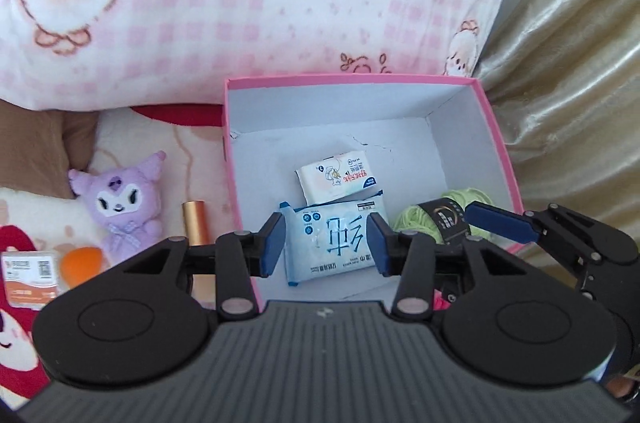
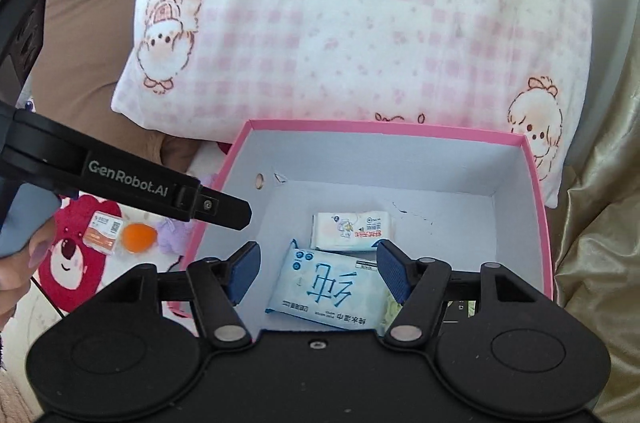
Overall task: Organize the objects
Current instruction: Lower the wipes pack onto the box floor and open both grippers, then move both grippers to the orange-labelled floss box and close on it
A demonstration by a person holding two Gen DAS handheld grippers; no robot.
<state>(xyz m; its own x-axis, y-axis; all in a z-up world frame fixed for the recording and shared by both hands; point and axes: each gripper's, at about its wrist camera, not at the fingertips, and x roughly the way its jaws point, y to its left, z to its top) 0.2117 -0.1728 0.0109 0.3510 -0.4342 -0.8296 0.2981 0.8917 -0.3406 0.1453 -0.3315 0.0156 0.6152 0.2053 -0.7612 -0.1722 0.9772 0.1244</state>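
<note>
Both grippers above the pink box, jaws parted, gripping nothing.
Left gripper (image 1: 326, 243) and right gripper (image 2: 316, 273) over the wet-wipe pack (image 1: 336, 243) lying in pink box (image 1: 236, 159); tissue packet (image 1: 338, 179) beyond, green yarn (image 1: 416, 215) alongside.

Both grippers: black linkage arms with silver pivot pins, ribbed blue pads on the fingers (image 1: 273, 243), ribbed grey housing behind; left gripper (image 2: 224, 209) carries white "GenRobot.AI" lettering.

Both grippers (image 1: 326, 243) (image 2: 316, 273) parted, empty, angled downward
</note>
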